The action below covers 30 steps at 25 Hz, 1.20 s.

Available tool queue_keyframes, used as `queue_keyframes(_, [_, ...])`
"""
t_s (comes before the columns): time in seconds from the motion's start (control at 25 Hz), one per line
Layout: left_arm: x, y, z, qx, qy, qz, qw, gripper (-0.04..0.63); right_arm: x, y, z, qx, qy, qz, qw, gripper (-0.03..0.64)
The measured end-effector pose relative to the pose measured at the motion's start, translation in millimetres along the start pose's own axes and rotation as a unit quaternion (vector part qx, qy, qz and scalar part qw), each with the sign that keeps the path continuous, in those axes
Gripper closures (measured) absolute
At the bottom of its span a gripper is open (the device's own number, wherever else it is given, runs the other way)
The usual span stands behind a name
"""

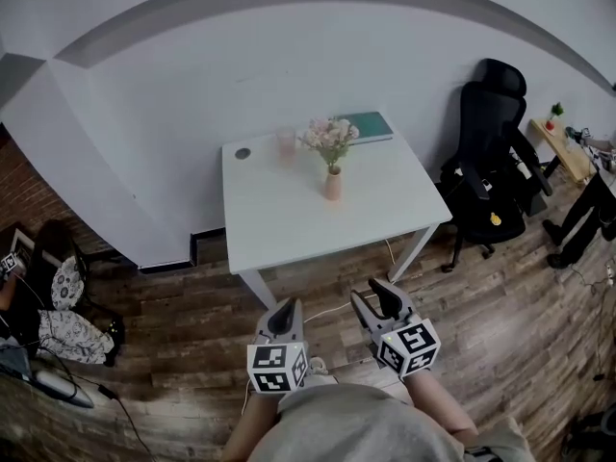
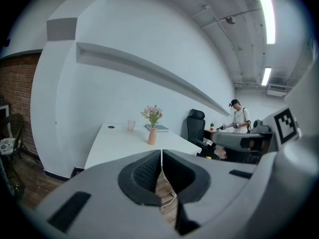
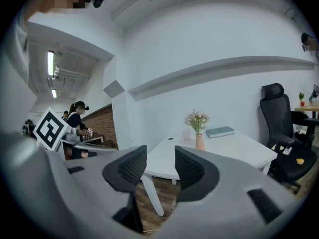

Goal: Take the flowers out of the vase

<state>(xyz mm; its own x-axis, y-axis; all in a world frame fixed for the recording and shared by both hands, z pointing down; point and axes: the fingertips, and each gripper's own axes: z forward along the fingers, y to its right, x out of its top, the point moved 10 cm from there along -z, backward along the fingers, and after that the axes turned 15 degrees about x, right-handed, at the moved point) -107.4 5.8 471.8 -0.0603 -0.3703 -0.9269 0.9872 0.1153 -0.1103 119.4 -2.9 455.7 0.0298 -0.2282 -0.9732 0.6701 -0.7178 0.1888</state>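
Well short of the vase, our left gripper sits closed, right gripper wide, both empty (yanked flowers could topple it).

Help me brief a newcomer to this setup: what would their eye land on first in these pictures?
Pink flowers in a small peach vase stand out on the white table, toward its far side. Short of the table, above the wood floor, the left gripper is shut and the right gripper open, both empty. A black office chair stands to the table's right.
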Motion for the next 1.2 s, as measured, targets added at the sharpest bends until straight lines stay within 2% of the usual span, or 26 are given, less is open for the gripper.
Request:
queue_keyframes(0.52, [30,-34,84,-0.019,-0.001,0.008,0.9998,0.586,14,46,74,-0.022,0.005,0.000,1.000,0.436])
queue_keyframes(1.2, [48,-54,150,-0.021,-0.020,0.006,0.9996,0.586,31,106,136,-0.040,-0.003,-0.006,0.999,0.431])
